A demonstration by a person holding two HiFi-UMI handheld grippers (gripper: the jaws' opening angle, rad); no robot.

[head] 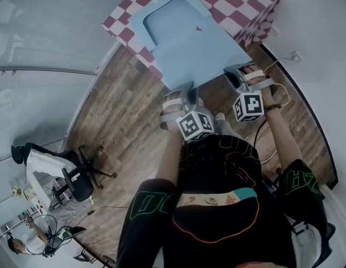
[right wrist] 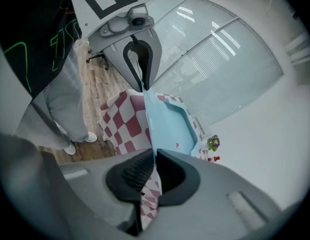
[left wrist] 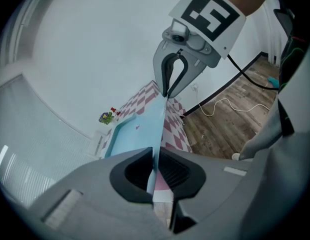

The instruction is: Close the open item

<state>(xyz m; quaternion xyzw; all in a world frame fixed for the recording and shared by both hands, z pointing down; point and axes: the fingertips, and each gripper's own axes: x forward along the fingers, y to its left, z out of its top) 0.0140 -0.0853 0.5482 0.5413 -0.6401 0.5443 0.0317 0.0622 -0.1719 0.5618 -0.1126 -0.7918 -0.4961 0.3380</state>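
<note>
A light blue flat box lies open on a table with a red-and-white checked cloth. Its wide lid flap reaches toward me past the table's edge. My left gripper is shut on the lid's near edge at the left corner. My right gripper is shut on the same edge at the right corner. In the left gripper view the thin blue lid runs edge-on between the pads of the left gripper, with the right gripper clamped further along. The right gripper view mirrors this: lid, right gripper, left gripper.
Wood-plank floor lies around the table. A black office chair stands at the left, near a glass wall. A white cable runs along the wall at the right. A small flower pot sits beyond the box. Another person is at the lower left.
</note>
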